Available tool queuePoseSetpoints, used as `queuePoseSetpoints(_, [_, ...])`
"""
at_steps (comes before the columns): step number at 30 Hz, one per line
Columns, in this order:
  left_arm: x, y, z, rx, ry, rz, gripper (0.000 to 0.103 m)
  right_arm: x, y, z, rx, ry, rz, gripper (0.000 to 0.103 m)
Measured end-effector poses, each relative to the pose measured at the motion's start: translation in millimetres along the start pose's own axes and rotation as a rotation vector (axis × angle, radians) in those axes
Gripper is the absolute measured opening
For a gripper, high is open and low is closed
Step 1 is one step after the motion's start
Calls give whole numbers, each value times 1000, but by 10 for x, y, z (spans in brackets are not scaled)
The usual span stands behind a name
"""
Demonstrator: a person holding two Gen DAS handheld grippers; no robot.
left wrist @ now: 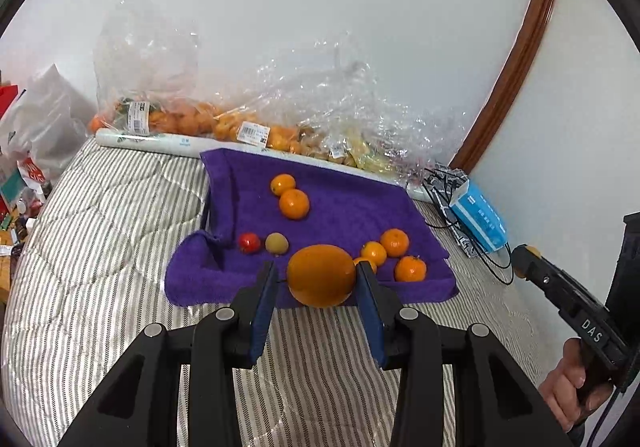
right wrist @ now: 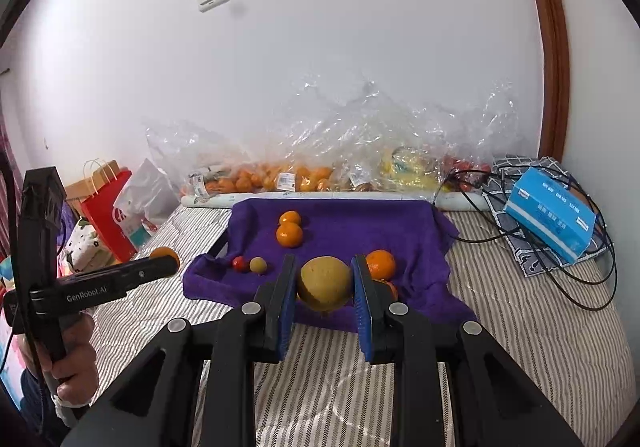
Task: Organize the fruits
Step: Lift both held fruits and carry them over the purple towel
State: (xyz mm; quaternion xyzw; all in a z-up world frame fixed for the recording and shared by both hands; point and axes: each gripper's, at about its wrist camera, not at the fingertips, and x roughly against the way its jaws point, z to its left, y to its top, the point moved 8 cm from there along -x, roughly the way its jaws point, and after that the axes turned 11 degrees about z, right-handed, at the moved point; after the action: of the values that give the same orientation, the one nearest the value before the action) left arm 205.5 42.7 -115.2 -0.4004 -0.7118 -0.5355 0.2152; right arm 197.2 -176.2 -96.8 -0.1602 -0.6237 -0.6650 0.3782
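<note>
Striped bedding [left wrist: 100, 227] holds towel [left wrist: 340, 215], bagged fruit [left wrist: 184, 119] behind.

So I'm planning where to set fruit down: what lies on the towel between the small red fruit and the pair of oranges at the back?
Only bare purple towel: nothing lies between the small red fruit and the back pair of oranges, in both wrist views.

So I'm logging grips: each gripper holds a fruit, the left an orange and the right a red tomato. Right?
Not quite. The right gripper holds a yellowish round fruit, as the right wrist view shows; the red tomato lies on the purple towel. The left gripper does hold an orange.
</note>
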Motion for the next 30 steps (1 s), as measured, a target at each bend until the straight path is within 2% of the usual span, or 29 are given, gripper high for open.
queuePoseSetpoints(11, [44, 36, -55, -11, 0, -18, 38, 81, 54, -7, 5, -6, -23, 26])
queuePoseSetpoints(15, [30, 33, -64, 8, -28, -3, 38, 78, 62, -9, -2, -2, -20, 26])
queuePoseSetpoints(21, [74, 78, -92, -10, -6, -22, 38, 122, 111, 40, 16, 2, -36, 27])
queuePoseSetpoints(26, [46, 109, -67, 19, -32, -9, 38, 82, 140, 41, 8, 9, -33, 27])
queuePoseSetpoints(30, [64, 155, -93, 3, -22, -21, 38, 67, 187, 55, 15, 8, -36, 26])
